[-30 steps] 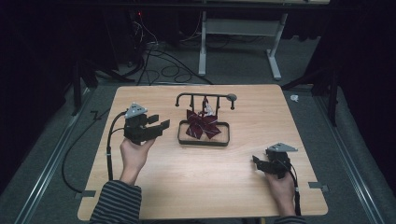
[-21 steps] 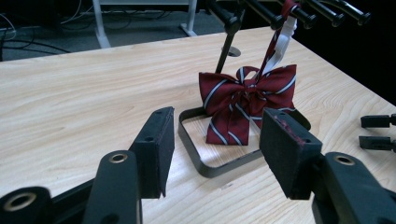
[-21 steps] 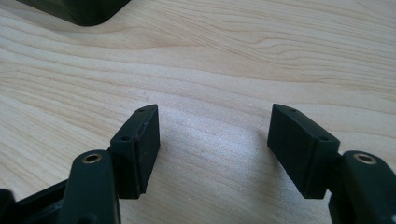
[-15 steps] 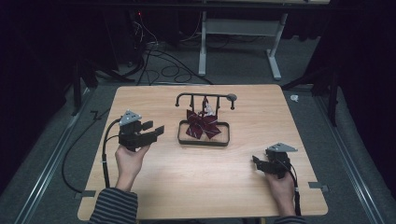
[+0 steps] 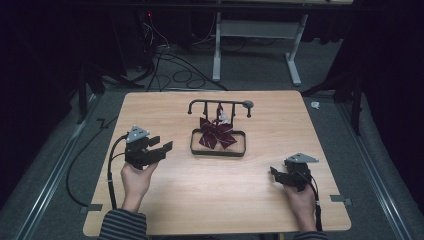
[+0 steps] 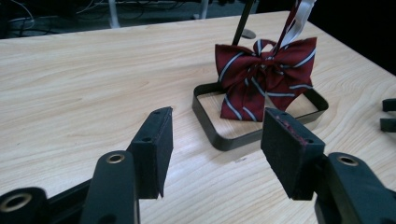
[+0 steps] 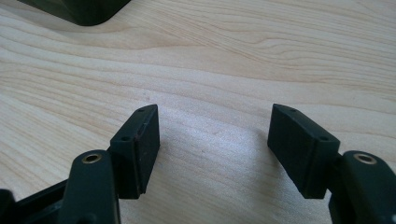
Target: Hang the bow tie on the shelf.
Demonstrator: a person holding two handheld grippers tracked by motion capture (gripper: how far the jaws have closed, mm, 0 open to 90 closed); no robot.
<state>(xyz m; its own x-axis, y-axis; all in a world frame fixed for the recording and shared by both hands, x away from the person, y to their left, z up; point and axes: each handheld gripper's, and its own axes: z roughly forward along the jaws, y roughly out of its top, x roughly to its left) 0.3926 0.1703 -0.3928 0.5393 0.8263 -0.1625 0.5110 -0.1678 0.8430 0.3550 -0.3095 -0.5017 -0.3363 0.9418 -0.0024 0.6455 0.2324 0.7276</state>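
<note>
Resting low near the person's edge of the tabletop [image 5: 215, 200], the right claw [image 5: 278, 174] is standing with its jaws apart and nothing between them, well apart from the work. The left claw [image 5: 162, 149] is hovering over the wood a little further in, its jaws also spread and empty; in the left gripper view its pads [image 6: 154, 154] are framing bare wood, aimed toward the bow [image 6: 266, 79]. Beyond it, near the middle of the tabletop, the striped maroon bow is hanging by a pale strap from the stand [image 5: 218, 105], its lower edge dipping inside the stand's dark base frame [image 5: 218, 151]. Whether it is touching the frame's floor is hard to tell. The step in hand is looking like the left claw's approach to the bow, with no contact yet. The next move is calling for bringing the spread jaws level around the bow's knot or a wing, clearing the frame's rim, then closing gently on the soft cloth.
</note>
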